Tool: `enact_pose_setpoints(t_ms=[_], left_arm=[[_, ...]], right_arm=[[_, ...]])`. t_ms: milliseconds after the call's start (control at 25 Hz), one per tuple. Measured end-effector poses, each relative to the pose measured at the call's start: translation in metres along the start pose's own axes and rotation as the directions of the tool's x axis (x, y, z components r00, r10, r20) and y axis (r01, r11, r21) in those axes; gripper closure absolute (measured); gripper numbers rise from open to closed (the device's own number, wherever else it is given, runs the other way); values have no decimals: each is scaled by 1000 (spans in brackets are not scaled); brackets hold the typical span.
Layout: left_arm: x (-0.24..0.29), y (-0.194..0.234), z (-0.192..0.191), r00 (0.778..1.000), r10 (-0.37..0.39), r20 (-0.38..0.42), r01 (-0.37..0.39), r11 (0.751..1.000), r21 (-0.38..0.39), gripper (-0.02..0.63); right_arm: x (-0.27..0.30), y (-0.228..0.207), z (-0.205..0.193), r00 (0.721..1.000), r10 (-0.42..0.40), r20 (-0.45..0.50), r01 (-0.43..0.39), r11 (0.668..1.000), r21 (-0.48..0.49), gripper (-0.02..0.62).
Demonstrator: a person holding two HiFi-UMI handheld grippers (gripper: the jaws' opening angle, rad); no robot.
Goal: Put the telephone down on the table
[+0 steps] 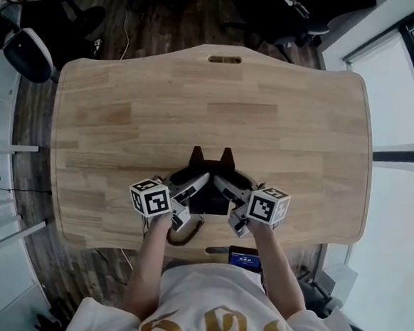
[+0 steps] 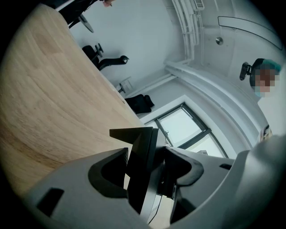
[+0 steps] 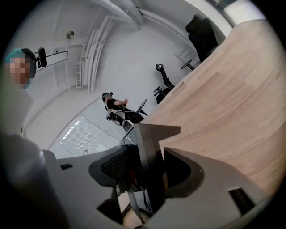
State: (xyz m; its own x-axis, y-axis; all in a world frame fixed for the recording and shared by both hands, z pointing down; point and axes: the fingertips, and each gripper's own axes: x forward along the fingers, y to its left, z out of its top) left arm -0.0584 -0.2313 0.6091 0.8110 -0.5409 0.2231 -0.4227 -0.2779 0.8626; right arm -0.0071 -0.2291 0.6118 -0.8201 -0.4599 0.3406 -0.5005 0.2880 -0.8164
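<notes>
A black telephone (image 1: 209, 179) hangs low over the near part of the wooden table (image 1: 219, 105), held from both sides. My left gripper (image 1: 188, 190) is shut on its left edge and my right gripper (image 1: 230, 193) on its right edge. A dark coiled cord (image 1: 187, 234) hangs from it toward the table's front edge. In the left gripper view the telephone's (image 2: 142, 161) black edge stands between the jaws of the left gripper (image 2: 147, 167). The right gripper view shows the telephone (image 3: 149, 156) clamped in the right gripper (image 3: 147, 172), with its cords trailing below.
The tabletop has a cable slot (image 1: 224, 59) at its far edge. Office chairs (image 1: 29, 53) stand beyond the far left corner, and large windows (image 1: 409, 141) run along the right. A person (image 3: 115, 106) sits at a far desk in the right gripper view.
</notes>
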Motion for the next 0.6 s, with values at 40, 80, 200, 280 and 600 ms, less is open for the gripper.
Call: enact_pose_setpoints(t_ms=[40,80,200,280,600], left_arm=[[0,2,1,1000,2,2,-2,1000,-6,366],[0,5,2,1000,4,4,-4,1000,-11,365],[1,9,3,1000,9,4,-9,1000,-23,366],[3,11,4,1000,14,1,-14,999,-30,366],[10,18,5,999,42,-24,-43,997,-60,367]], right_arm=[[2,-1,1,1000,0,-3,0,1000,0,362],[4,-2,1,1000,-1,-6,1,1000,1,362],[8,-5,1,1000,-4,-14,4,1000,6,362],[9,-8,2,1000,-7,-15,8,1000,12,362],[11,-18,5,1000,-13,-13,14,999,38,362]])
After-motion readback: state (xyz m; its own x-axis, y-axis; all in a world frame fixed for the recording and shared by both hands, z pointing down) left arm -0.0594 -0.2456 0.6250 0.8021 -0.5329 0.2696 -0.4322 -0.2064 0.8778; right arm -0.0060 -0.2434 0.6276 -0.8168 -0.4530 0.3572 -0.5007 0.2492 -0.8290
